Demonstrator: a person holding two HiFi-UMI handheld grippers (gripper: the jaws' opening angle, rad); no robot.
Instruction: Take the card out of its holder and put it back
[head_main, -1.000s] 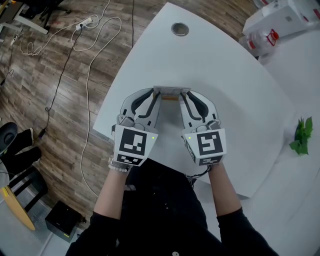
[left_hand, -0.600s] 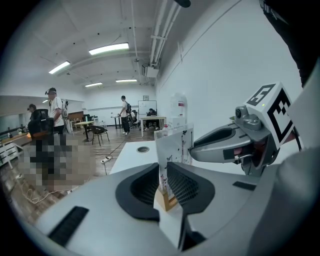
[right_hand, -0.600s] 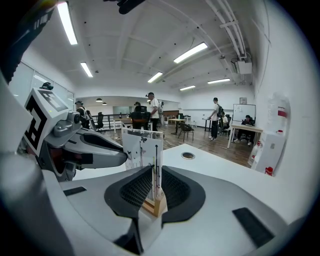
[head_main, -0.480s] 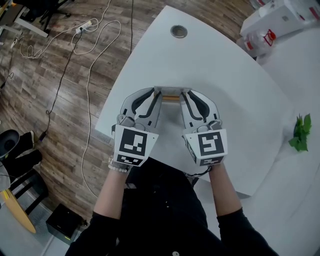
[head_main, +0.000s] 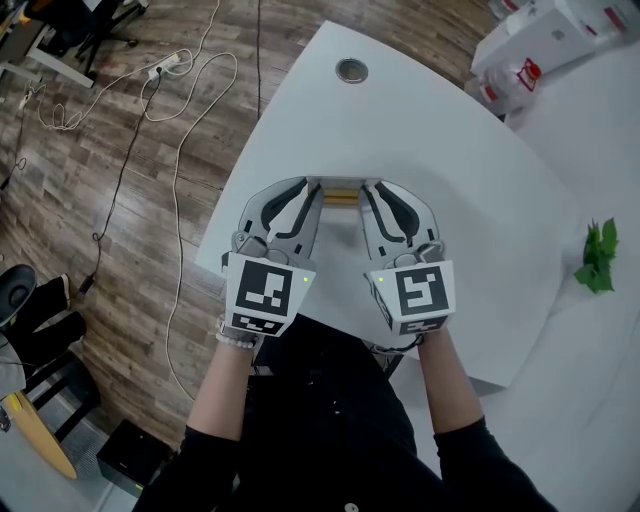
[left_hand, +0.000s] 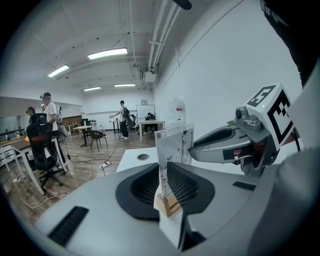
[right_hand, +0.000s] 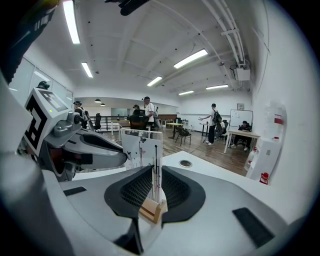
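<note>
Since nothing's moved, left gripper (head_main: 316, 186) and right gripper (head_main: 367, 186) still pinch the card (left_hand: 174, 142) in its holder (left_hand: 167, 204), so removal hasn't started yet.

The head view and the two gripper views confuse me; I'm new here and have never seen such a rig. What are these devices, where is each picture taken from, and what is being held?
There is no robot: a person holds a two-jaw hand tool in each hand, the left gripper and the right gripper. The head view comes from a camera on the person's head, looking down at a white table. Each gripper view comes from a camera on that tool, looking along its jaws. Both grippers are closed on one upright card, one at each end; it stands in a small wooden holder.
</note>
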